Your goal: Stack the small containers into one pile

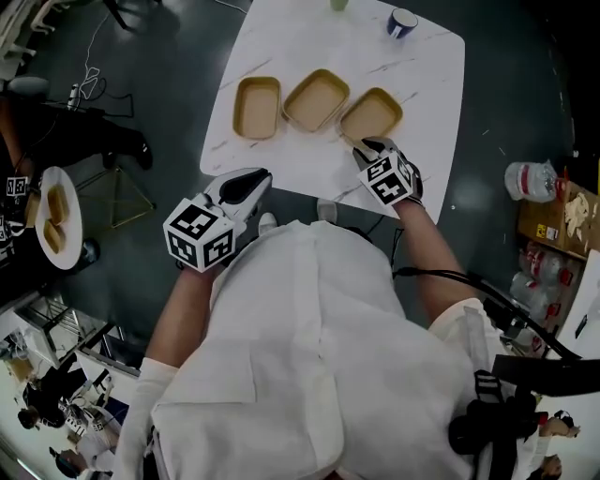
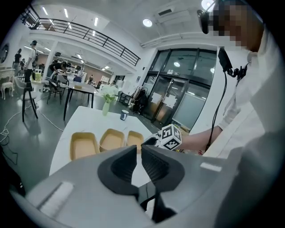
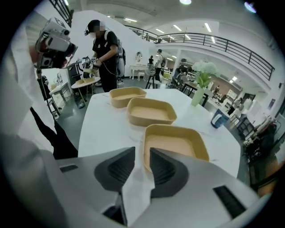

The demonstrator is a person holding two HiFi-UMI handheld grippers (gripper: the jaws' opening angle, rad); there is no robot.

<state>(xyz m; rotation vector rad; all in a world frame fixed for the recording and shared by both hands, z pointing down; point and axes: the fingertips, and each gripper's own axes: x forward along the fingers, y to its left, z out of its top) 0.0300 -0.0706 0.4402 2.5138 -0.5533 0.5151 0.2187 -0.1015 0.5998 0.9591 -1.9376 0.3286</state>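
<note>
Three tan containers stand in a row on the white marble table (image 1: 422,103): left one (image 1: 257,106), middle one (image 1: 317,98), right one (image 1: 371,114). All three are empty and apart from each other. My right gripper (image 1: 367,146) is at the right container's near-left corner; in the right gripper view its jaws (image 3: 142,156) stand a little open, with that container's (image 3: 176,142) rim just beyond the tips. My left gripper (image 1: 253,178) hangs off the table's front-left edge, shut and empty (image 2: 139,153), with the row of containers (image 2: 111,140) ahead.
A blue cup (image 1: 403,22) and a vase with flowers (image 3: 198,95) stand at the table's far side. To the left is a round side table (image 1: 56,217) with more containers. Boxes and bottles (image 1: 553,216) lie on the floor at right. A person (image 3: 104,53) stands beyond the table.
</note>
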